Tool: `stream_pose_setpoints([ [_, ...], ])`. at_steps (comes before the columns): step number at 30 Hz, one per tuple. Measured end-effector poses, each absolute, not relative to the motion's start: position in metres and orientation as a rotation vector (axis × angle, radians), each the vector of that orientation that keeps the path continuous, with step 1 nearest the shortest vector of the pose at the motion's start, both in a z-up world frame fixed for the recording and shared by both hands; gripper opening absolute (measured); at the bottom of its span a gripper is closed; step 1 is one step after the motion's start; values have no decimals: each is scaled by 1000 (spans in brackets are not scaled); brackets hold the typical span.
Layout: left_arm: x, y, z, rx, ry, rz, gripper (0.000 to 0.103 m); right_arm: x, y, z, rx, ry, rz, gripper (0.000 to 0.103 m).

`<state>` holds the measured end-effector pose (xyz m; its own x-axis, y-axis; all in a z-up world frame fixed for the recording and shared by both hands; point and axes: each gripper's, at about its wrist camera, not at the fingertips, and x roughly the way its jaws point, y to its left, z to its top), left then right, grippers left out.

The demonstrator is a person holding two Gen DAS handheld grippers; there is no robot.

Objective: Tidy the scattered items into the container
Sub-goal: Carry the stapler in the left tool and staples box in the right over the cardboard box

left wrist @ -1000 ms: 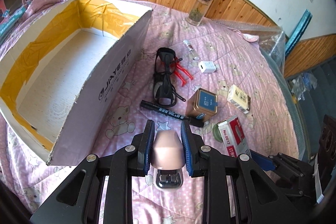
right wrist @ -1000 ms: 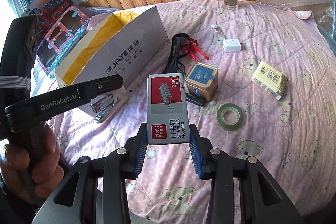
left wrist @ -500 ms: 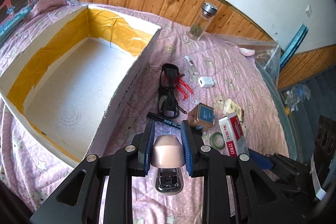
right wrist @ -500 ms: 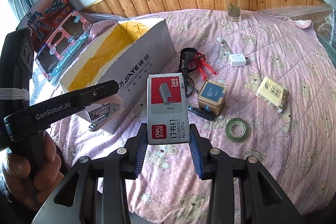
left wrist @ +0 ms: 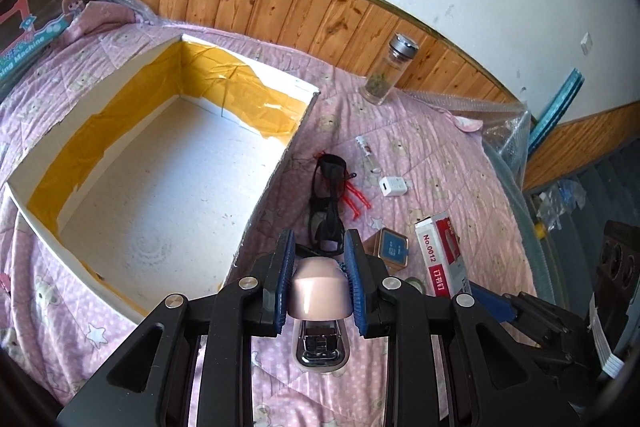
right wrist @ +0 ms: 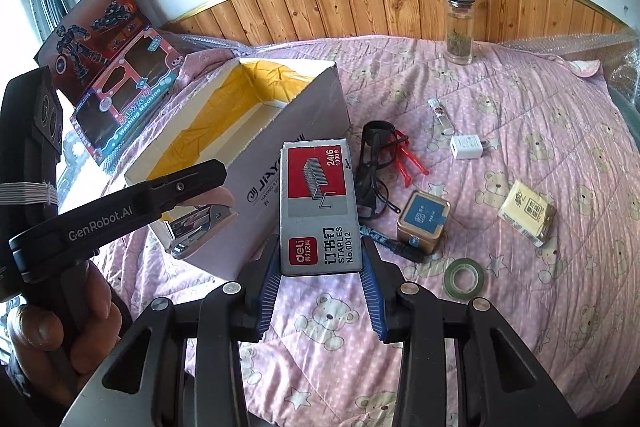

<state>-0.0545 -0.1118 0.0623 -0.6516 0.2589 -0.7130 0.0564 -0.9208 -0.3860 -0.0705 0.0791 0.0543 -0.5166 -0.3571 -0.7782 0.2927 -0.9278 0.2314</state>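
Hovering beside the box's (left wrist: 276, 163) near wall, a stapler (left wrist: 319, 301) is clamped in the left gripper (left wrist: 319, 291), a staple box (right wrist: 318, 203) in the right gripper (right wrist: 320, 267).

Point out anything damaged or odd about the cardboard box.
The open white cardboard box has ragged yellow tape lining its inner walls, torn unevenly along the far side. Its near wall's top edge looks rough-cut. Nothing appears spilled, and the box stands upright.
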Motion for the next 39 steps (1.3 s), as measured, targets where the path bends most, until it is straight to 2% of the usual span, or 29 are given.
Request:
stream_pose_setpoints([
  [23,-59,-183,80,-1174,-696,2769,26,-96,-5,87,1198,52,-2410,39],
  [39,-65,-236,69,-1192,-794,2798,26,-114,-67,84,1193,150,-2364,39],
])
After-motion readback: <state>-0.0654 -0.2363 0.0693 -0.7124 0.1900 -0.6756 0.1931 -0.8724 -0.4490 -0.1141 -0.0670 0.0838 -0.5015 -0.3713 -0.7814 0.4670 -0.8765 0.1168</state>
